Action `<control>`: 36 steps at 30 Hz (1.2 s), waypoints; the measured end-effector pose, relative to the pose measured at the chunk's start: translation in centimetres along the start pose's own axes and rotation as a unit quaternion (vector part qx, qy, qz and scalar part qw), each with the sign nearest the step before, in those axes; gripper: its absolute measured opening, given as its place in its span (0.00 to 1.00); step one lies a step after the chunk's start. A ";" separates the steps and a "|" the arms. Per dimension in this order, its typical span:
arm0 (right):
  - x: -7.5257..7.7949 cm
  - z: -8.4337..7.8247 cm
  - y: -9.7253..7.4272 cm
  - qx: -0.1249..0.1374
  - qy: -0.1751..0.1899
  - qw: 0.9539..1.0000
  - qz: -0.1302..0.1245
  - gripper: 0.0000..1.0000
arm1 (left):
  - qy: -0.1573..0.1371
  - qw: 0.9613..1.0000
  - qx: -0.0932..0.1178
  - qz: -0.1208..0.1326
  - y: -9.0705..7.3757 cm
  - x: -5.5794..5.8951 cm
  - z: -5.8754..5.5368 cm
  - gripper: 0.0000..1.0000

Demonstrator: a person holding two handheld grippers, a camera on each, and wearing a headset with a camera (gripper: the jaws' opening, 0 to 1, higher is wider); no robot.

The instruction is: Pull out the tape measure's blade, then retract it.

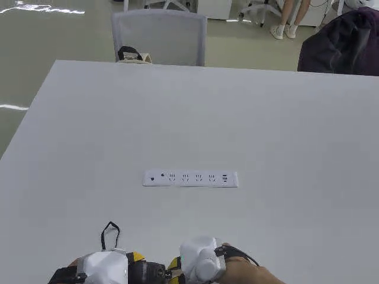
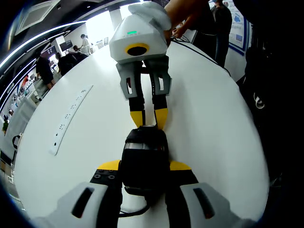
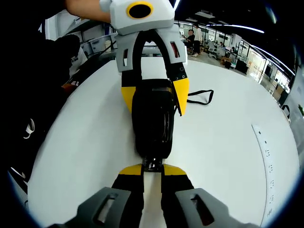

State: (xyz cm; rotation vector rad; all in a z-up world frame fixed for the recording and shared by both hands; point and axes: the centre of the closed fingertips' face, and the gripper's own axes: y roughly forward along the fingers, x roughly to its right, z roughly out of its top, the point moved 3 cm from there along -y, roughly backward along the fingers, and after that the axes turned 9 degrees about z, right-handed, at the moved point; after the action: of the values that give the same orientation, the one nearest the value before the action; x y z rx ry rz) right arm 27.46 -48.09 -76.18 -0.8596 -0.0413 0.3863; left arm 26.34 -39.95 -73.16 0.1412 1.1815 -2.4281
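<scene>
Left tongs [image 2: 145, 165] clenched on the tape measure [image 3: 152, 118], right tongs [image 3: 152, 170] pinching its blade tip [image 3: 152, 163] at lower centre of frame — draw straight apart, slowly, left tongs steady.

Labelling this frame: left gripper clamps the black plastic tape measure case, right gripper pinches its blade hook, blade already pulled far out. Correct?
No: nothing is pulled out yet. In the right gripper view the right gripper pinches the blade hook right at the mouth of the black plastic tape measure case, which the left gripper clamps.
</scene>
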 end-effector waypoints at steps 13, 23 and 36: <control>-0.3 -1.4 -1.3 -0.011 0.004 1.000 0.004 0.11 | -0.007 1.000 0.000 -0.001 0.2 -0.1 -0.4 0.30; -0.6 -2.4 -2.3 -0.018 0.009 1.000 0.006 0.10 | -0.010 1.000 -0.002 -0.002 0.1 -0.1 0.1 0.30; -1.2 -4.4 -4.0 -0.034 0.018 0.999 0.006 0.10 | -0.012 1.000 -0.006 -0.005 0.1 -0.1 0.3 0.30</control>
State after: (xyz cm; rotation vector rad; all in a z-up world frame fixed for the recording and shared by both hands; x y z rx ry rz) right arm 28.45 -54.09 -75.91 -0.9334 -0.0167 0.3826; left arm 26.48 -40.22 -72.98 0.1016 1.1877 -2.4245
